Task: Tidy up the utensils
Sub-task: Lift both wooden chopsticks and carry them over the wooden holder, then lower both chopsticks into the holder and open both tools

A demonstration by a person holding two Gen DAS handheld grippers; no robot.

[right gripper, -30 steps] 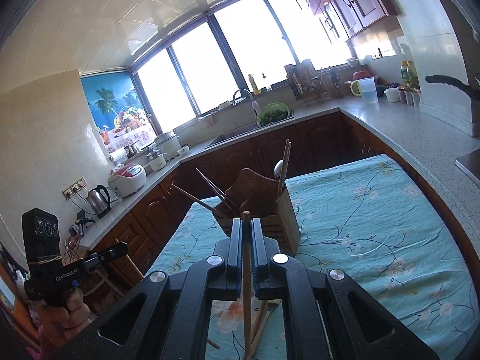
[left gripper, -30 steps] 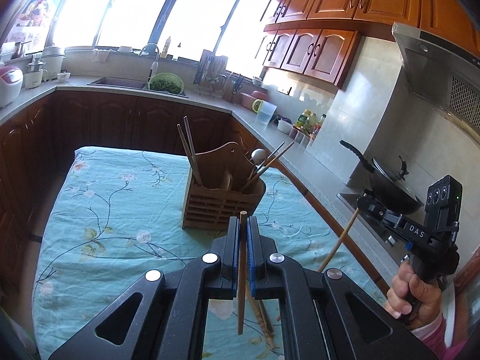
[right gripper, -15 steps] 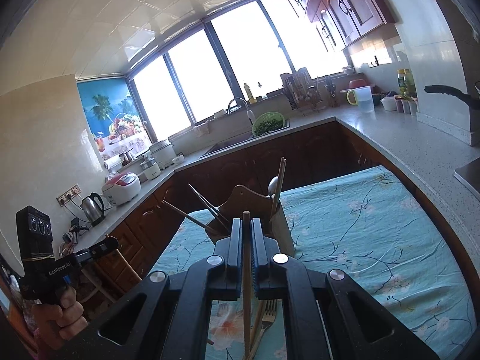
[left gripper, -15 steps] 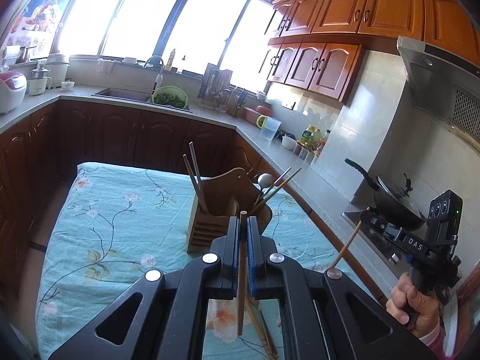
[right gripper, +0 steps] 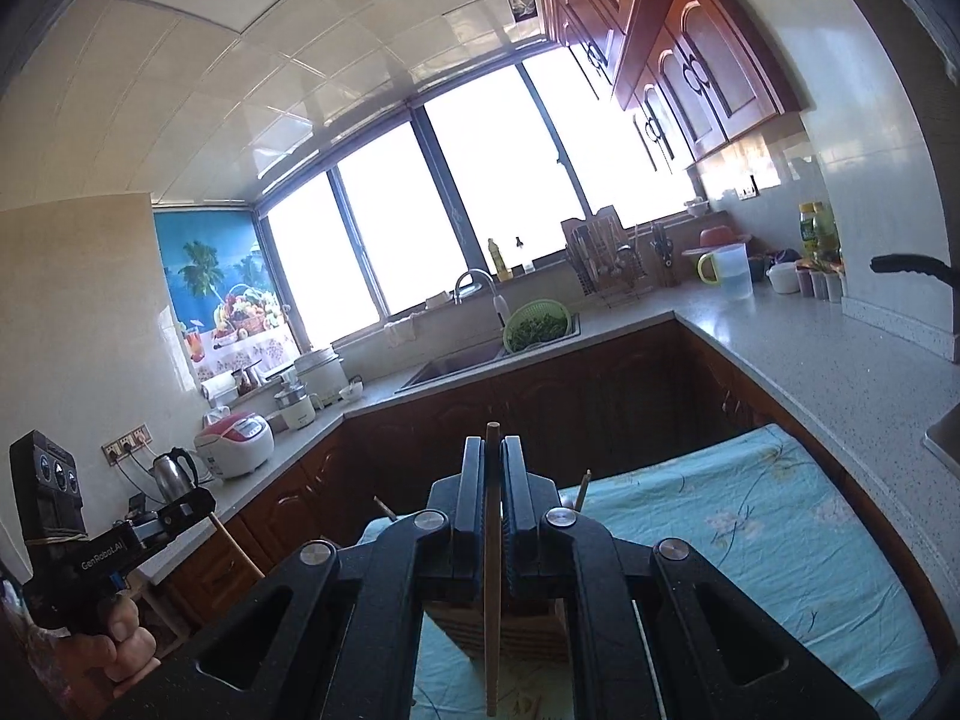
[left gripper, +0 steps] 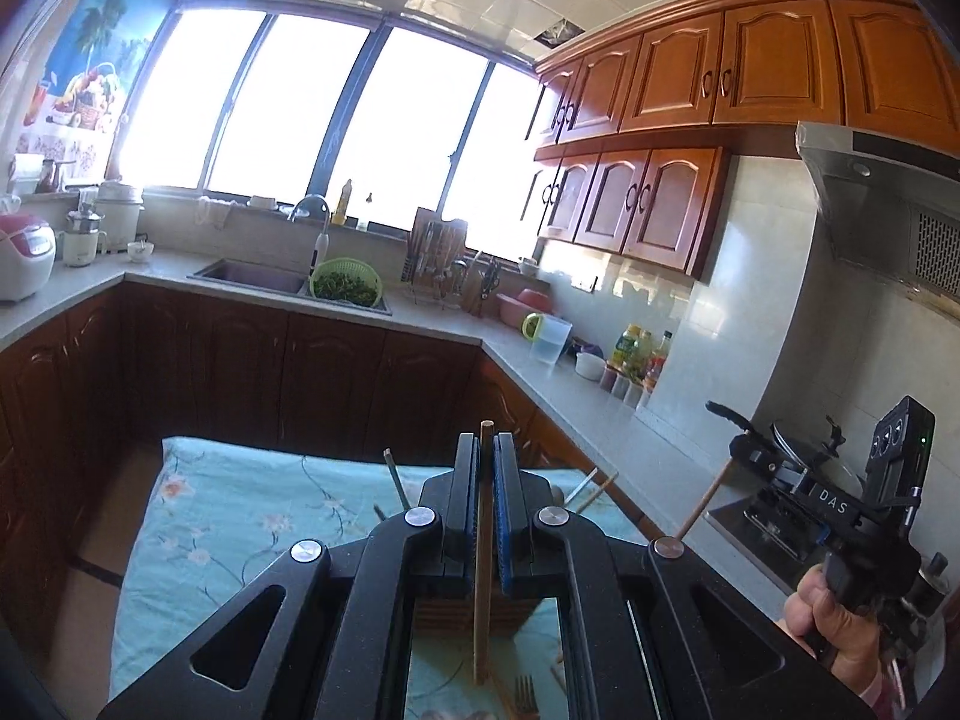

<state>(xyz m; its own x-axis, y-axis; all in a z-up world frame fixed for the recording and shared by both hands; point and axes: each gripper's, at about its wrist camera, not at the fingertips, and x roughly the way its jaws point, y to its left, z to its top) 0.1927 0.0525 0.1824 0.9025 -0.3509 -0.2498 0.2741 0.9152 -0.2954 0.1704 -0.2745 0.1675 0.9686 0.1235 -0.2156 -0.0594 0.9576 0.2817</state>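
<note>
Both grippers have risen since a second ago, so the wooden holder (left gripper: 462, 618) now sits low behind the jaws instead of clear in view. Left gripper (left gripper: 486, 450) is clamped narrow on an upright chopstick (left gripper: 482, 570). Right gripper (right gripper: 492, 450) pinches its own chopstick (right gripper: 492, 588) the same way. On the surface (left gripper: 228, 516), with its floral cloth, the holder stands just below both. A fork (left gripper: 525, 696) seems to lie on the cloth near it, though it is partly hidden.
</note>
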